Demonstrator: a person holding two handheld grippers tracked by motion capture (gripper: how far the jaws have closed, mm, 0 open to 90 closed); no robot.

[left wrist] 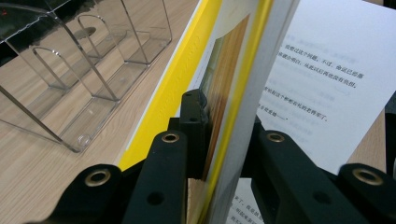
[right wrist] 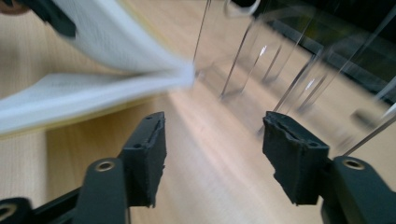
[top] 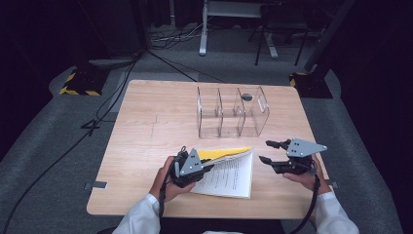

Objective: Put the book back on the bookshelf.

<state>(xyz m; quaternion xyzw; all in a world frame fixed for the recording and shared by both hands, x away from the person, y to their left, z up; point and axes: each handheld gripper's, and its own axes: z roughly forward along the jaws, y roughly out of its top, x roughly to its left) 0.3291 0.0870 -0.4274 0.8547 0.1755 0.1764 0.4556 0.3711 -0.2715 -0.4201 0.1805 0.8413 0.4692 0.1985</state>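
High view, left claw pinching the yellow booklet's lifted cover, right claw spread, empty, beside it on the table.

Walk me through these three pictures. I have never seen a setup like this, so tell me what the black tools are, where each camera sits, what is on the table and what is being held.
A person sits at a wooden table with a tool in each hand: a hand-held gripper with two black jaws.

The wide picture comes from a fixed camera above, looking forward and down. The other two come from small cameras riding on the tools, looking along their jaws.

On the table stand a clear plastic divider rack and a yellow-covered book, lying open.

The left hand-held gripper is shut on the book's lifted cover and front pages, holding them raised. The right hand-held gripper is open and empty, just beside the book's page edges.
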